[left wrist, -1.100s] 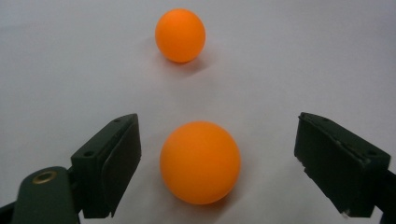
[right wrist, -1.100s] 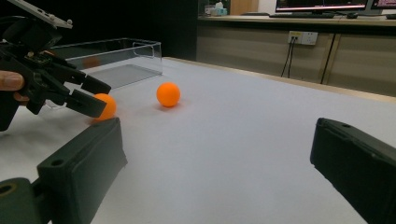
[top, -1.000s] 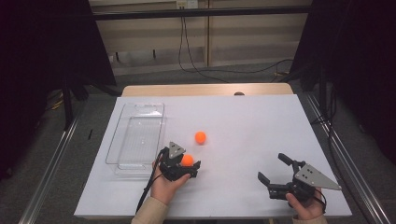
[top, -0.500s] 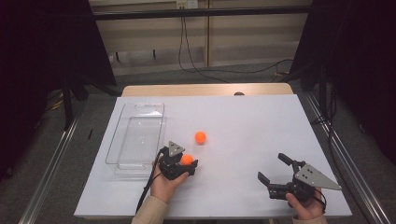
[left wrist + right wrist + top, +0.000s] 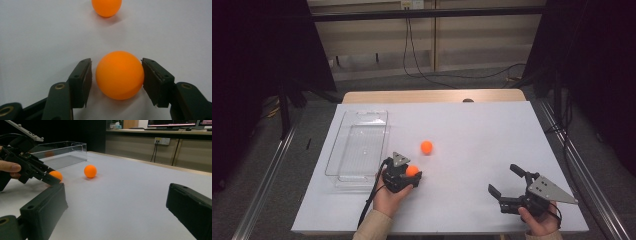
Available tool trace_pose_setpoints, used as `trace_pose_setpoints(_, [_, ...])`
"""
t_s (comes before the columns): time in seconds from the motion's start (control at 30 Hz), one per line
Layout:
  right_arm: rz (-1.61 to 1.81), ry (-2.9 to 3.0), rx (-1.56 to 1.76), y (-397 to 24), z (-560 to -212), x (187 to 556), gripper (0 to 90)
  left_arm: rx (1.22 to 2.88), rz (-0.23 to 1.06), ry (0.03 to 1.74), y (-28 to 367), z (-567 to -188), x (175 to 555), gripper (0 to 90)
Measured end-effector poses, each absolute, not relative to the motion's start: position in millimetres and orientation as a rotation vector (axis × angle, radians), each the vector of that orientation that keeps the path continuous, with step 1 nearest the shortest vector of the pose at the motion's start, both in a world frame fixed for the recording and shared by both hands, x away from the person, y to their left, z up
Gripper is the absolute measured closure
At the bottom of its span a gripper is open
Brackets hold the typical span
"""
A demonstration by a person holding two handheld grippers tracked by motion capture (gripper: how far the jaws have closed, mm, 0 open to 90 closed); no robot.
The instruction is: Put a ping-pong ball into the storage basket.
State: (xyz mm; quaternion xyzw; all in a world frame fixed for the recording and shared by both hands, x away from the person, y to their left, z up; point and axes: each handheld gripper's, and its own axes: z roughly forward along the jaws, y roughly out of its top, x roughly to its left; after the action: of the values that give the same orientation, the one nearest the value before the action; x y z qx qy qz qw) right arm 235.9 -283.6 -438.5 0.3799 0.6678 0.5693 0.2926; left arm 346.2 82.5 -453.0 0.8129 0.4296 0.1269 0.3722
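An orange ball (image 5: 120,75) rests on the white table between the jaws of my left gripper (image 5: 116,67), which have just been closing. One pad (image 5: 150,80) touches the ball; a thin gap remains at the other pad (image 5: 86,80), so the gripper is still open. In the high view this ball (image 5: 412,170) sits at the left gripper (image 5: 413,173) near the table's front left. A second orange ball (image 5: 426,147) lies loose just beyond it. My right gripper (image 5: 503,179) stands open and empty at the front right, low over the table.
A clear plastic tray (image 5: 343,125) lies empty at the left of the white table (image 5: 482,130), close beside the left hand. In the right gripper view the tray (image 5: 62,151) stands behind the left gripper (image 5: 50,178). The table's front edge is near both hands.
Both hands stay where they were. The left jaws look drawn in closer around the ball. The loose ball has not moved.
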Motion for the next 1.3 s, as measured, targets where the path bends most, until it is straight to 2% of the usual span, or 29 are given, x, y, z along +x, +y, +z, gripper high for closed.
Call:
trace_pose_setpoints(0.63, [1.522, 1.775, 1.010, -284.2, -437.6, 235.6, 2.3, 2.079, 0.293, 1.107, 84.1, -452.5, 347.2, 50.3])
trace_pose_setpoints(1.3, [1.523, 1.769, 1.013, -285.1, -437.0, 235.4, 2.3, 2.071, 0.247, 1.102, 82.2, -449.7, 345.2, 50.9])
